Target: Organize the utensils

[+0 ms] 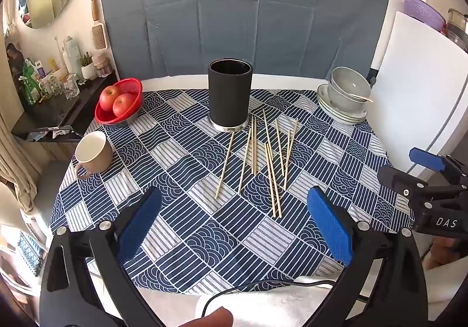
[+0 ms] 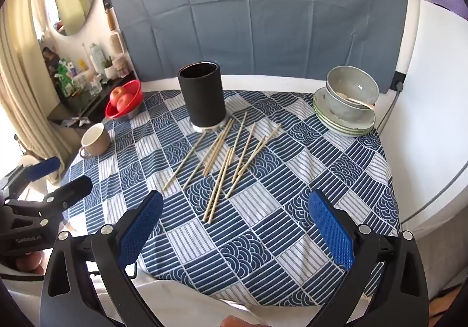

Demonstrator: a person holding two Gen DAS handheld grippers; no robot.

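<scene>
Several wooden chopsticks [image 1: 263, 157] lie loose on the blue patterned tablecloth, in front of a tall black cylindrical holder [image 1: 230, 94] that stands upright and looks empty. Both show in the right wrist view too: chopsticks [image 2: 225, 163], holder [image 2: 202, 94]. My left gripper [image 1: 234, 212] is open and empty, above the near part of the table, short of the chopsticks. My right gripper [image 2: 235, 212] is open and empty, also short of the chopsticks. Each gripper shows at the edge of the other's view, right [image 1: 409, 169] and left [image 2: 58, 174].
A red basket with two apples [image 1: 120, 101] sits back left, a beige mug [image 1: 92, 155] at the left edge. Stacked grey bowls and plates with a spoon [image 1: 345, 98] stand back right. A white fridge [image 1: 421, 92] is at right, a cluttered shelf [image 1: 52, 84] at left.
</scene>
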